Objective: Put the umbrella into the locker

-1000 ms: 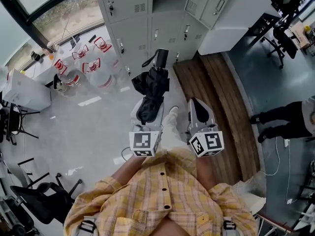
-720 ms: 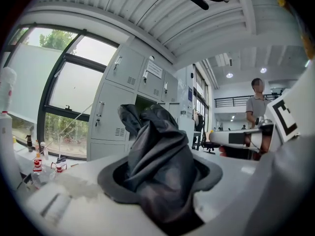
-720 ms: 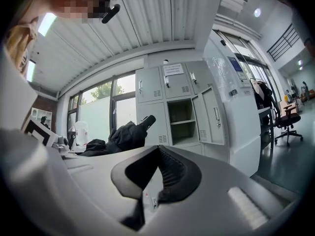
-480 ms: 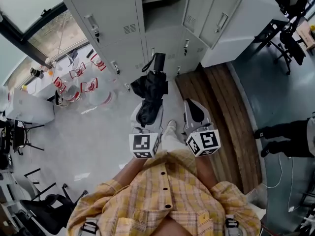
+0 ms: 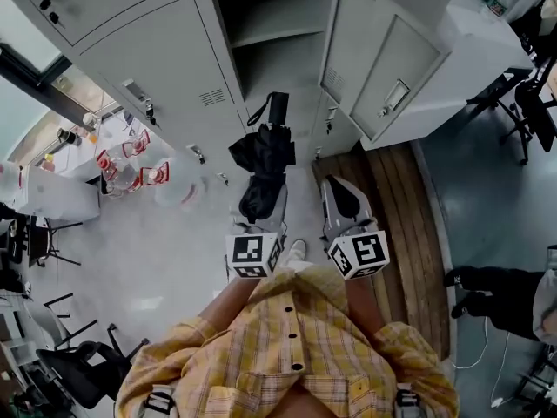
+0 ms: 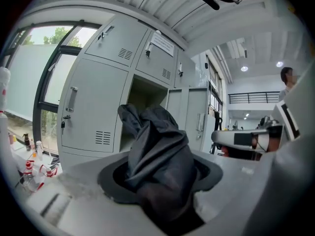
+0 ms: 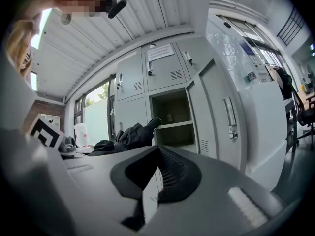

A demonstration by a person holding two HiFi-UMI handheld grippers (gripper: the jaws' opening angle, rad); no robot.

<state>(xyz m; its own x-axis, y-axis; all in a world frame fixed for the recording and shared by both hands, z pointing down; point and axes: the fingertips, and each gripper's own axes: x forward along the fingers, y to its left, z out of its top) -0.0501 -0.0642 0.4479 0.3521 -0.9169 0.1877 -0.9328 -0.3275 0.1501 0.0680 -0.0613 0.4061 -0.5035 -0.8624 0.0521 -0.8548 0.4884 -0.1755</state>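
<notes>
A folded black umbrella (image 5: 263, 168) sticks out forward, its handle end (image 5: 277, 108) toward the lockers, and my left gripper (image 5: 258, 205) is shut on its crumpled fabric. In the left gripper view the umbrella cloth (image 6: 157, 156) fills the space between the jaws of the left gripper (image 6: 160, 183). My right gripper (image 5: 345, 200) rides beside it, shut and empty; the right gripper (image 7: 155, 176) has its pads meeting at the tips. An open locker compartment (image 5: 277, 37) with a shelf lies straight ahead, its door (image 5: 383, 72) swung out to the right. The open compartment (image 7: 172, 114) and the umbrella (image 7: 130, 134) also show in the right gripper view.
Closed grey lockers (image 5: 152, 64) stand left of the open one. Large water bottles (image 5: 130, 159) sit on the floor at left, near a white desk (image 5: 52, 194). A wooden platform (image 5: 396, 225) lies at right. Another person's legs (image 5: 496, 294) are at far right; office chairs (image 5: 78, 364) at lower left.
Both grippers and the person have moved forward toward the lockers, which now loom larger and nearer. The umbrella stays in the left gripper; the right gripper stays shut.
</notes>
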